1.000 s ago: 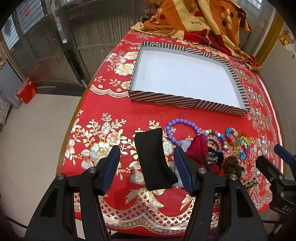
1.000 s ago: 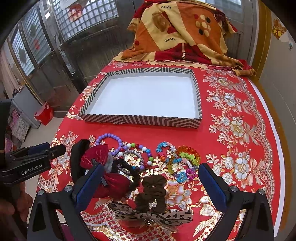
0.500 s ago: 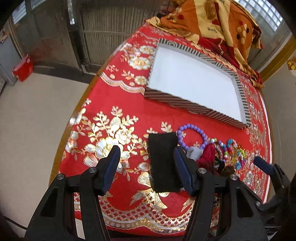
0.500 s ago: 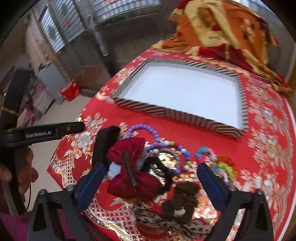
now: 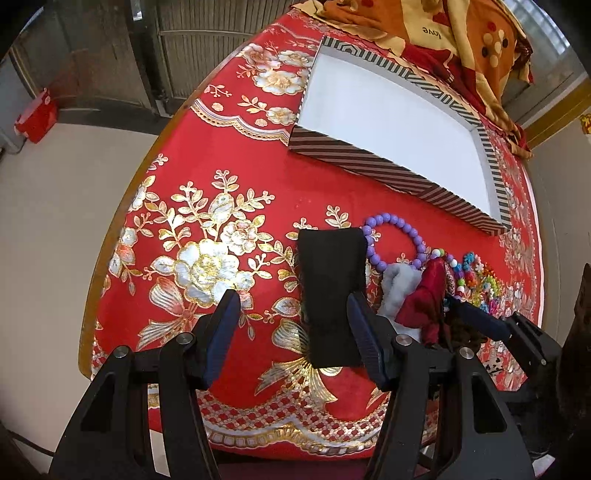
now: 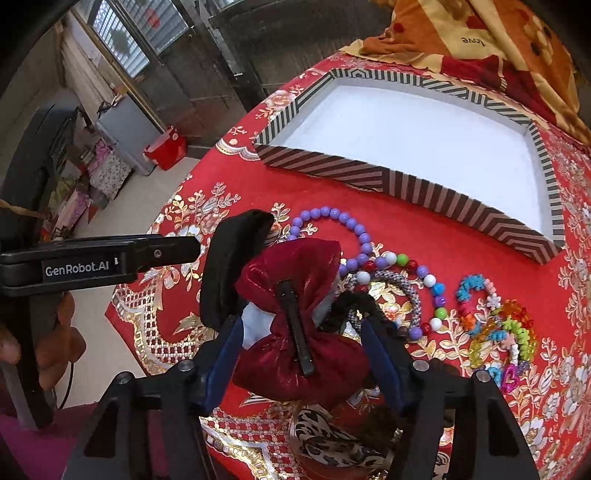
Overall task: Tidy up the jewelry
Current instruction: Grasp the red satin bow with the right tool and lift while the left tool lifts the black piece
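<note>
- Looking out from my grippers, I see the cloth [image 5: 229, 192], red with gold flowers, spread under everything.
- My tray [image 6: 334, 171], striped outside and white inside, lies well ahead of both grippers, with nothing in it that I can see.
- An orange blanket [image 6: 480, 33] is heaped beyond the tray.
- My left gripper [image 5: 291, 328] stands wide; the black band [image 5: 330, 288] lies between its fingers, close by the right one, and I cannot tell whether they touch.
- My right gripper [image 6: 301, 350] has narrowed around the red bow [image 6: 295, 321]; both blue pads sit at the bow's sides, its black clip facing up.
- The same bow [image 5: 430, 299] shows just right of my left gripper.
- A leopard bow [image 6: 332, 441] lies under my right gripper, partly hidden.
- The purple beads [image 6: 334, 221] curl just ahead of the red bow.
- Mixed beads [image 6: 430, 291] and bright charms [image 6: 498, 332] lie ahead and to the right of my right gripper.
</note>
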The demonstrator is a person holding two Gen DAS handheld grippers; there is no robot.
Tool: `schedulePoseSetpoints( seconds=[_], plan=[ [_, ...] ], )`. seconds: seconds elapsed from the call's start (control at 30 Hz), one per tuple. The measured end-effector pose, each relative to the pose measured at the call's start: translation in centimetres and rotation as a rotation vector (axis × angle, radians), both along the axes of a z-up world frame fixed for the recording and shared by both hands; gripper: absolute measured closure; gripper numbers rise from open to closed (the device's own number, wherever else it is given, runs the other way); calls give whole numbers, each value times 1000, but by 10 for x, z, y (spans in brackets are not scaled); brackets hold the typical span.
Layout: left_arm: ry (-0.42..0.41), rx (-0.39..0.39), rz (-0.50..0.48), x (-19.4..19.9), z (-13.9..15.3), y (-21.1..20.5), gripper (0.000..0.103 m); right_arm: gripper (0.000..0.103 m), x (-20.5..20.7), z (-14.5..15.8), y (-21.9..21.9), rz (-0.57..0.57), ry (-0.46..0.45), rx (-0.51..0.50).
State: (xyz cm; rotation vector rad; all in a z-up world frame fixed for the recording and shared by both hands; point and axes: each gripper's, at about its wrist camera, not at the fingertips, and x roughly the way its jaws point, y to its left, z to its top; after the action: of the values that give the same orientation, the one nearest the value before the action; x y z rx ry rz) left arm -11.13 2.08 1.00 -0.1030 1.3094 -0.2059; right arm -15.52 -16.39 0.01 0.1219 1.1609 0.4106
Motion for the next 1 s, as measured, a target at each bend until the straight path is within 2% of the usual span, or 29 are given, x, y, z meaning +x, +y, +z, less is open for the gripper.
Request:
schedulePoseSetpoints(
  seconds=[0.07,0.3,0.37,0.5,0.57,0.63,0.9,0.93,1.0],
  plan=[
    [9,-2,-5,2,-2,-2,43,48,0,-2,0,8,8,9],
    [25,-1,-10,4,-7,-7,43,65,-2,-9,-4,-11,28,53],
    [30,-1,-10,5,-9,-7,43,74,-3,-10,-6,-13,29,59],
    [46,-8,-11,6,-13,-9,43,78,-6,-8,-12,-25,18,85],
    [53,-13,-9,7,-15,-9,39,80,-7,-5,-14,-28,13,91],
    [58,-20,-11,7,-17,-12,36,80,-9,-3,-18,-32,7,98],
    [77,-8,-21,14,-31,-25,36,80,-14,-4,-35,-90,18,116],
    [74,-10,-17,15,-33,-25,36,81,-15,-2,-36,-92,15,117],
    [68,-16,-14,15,-35,-25,45,81,-16,0,-38,-96,10,119]
  ],
)
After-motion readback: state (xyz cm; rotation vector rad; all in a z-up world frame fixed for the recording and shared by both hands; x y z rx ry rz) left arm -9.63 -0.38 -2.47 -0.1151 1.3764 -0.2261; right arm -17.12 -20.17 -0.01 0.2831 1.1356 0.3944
